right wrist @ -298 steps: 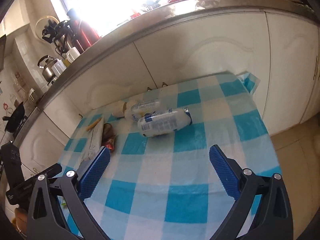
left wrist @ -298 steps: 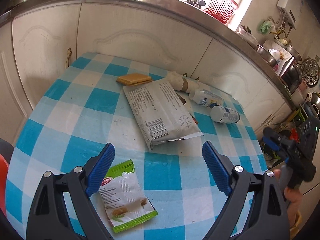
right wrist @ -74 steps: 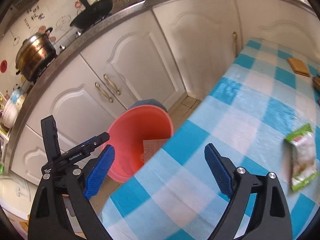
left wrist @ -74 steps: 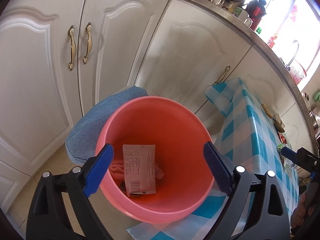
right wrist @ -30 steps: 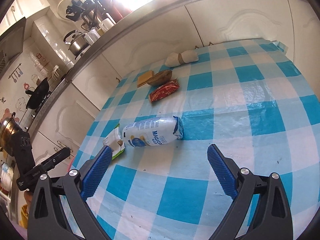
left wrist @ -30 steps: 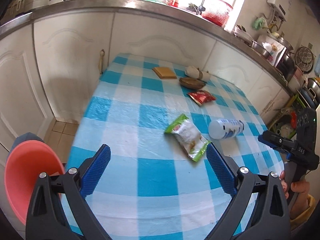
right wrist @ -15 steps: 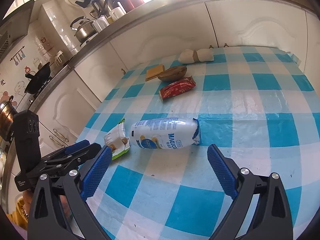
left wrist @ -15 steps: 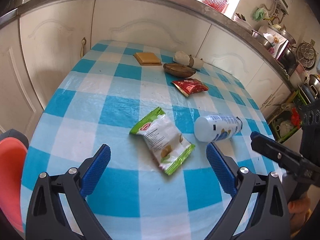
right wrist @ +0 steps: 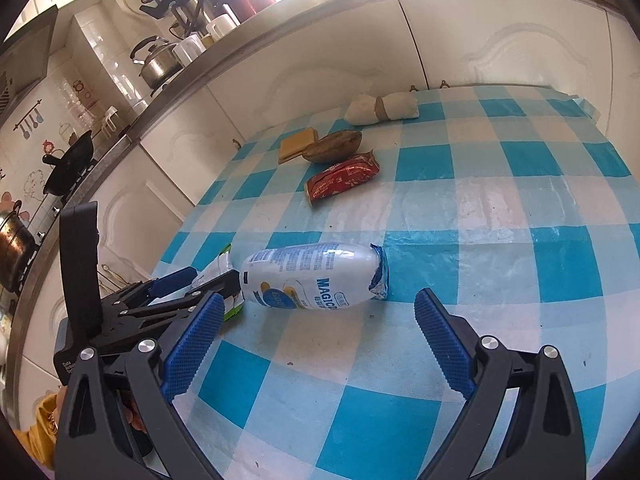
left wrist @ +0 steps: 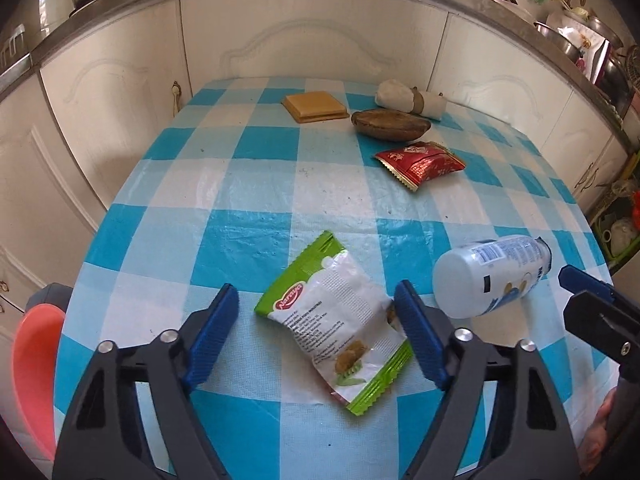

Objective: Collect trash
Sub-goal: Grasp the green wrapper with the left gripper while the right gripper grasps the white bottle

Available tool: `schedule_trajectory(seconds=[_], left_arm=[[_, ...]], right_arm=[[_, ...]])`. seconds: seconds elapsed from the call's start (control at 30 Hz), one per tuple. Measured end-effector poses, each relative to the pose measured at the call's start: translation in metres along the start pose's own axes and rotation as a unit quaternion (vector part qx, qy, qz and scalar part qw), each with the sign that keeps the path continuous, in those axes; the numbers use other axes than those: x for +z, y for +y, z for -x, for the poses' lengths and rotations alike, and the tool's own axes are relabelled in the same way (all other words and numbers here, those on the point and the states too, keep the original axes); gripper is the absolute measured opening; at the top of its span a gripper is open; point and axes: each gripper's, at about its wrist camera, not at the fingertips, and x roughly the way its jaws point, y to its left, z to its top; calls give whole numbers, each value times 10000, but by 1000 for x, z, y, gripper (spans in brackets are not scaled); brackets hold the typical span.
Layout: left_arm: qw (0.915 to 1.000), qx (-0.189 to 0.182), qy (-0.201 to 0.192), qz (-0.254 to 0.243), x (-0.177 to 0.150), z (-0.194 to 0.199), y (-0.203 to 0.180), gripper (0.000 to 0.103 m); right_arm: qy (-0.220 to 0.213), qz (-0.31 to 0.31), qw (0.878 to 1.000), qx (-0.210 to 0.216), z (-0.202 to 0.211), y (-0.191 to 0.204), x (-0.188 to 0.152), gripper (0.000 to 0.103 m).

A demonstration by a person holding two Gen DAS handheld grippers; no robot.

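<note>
Your left gripper (left wrist: 318, 332) sits low over the green-and-white snack wrapper (left wrist: 338, 330), which lies flat on the checked tablecloth (left wrist: 256, 184) near the table's front edge. The wrapper's long axis runs on a slant: its green sealed end points away from you and to the left, its zigzag-cut end towards you and to the right. Your jaws have just been closing, with the wrapper between them. The right pad is at the wrapper's right edge; whether it touches you cannot tell. The left pad stands clear of it, so nothing is gripped yet.

Just to the right of the wrapper lies a white plastic bottle (left wrist: 490, 276) on its side, round base towards the wrapper, neck pointing away to the right. It is close beside your right pad. Beyond the wrapper, further up the cloth, lie a shiny red foil packet (left wrist: 420, 162), a brown oval lump (left wrist: 390, 125), a flat tan square pad (left wrist: 315, 106) and a white rolled bundle with a brown band (left wrist: 410, 98), all well apart from the wrapper. A pink bucket (left wrist: 34, 372) shows below the table's left edge.

Your right gripper (right wrist: 316, 334) hangs released, jaws wide and empty, just on the near side of the bottle.

The cloth is glossy and lightly creased; the wrapper is crinkled film.
</note>
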Motion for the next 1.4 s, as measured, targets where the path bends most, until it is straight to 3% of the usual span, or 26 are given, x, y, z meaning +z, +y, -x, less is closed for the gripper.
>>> schedule_trajectory(seconds=[0.27,0.4,0.63,0.87,1.07,1.3,1.37,1.4], left_arm=[[9998,144,-64,-86,2,1,5,51],[9999,41,-94,-4,1,3,14,39],[9994,-257,-137,209,-2,7,29,38],[9979,-514,-165,364,-7,10,39,38],[9970,-612,-179,442,-9,11,42,38],[9964,-683,-184,466,-10,12,44,38],[9961,-708,-186,489,-11,12,45,38],[9960,-720,-187,501,-10,12,45,38]], right_arm=[[49,953,9951,-243,-2,24,9,95],[278,1768,9833,-341,-12,41,12,95],[645,2973,9507,-610,-34,63,7,95],[964,3517,9267,-906,-59,66,2,95],[1239,3575,9214,-884,-75,62,3,95],[1316,3369,9297,-700,-77,57,9,95],[1236,3278,9346,-608,-74,56,9,92],[1223,3238,9364,-577,-73,56,10,84]])
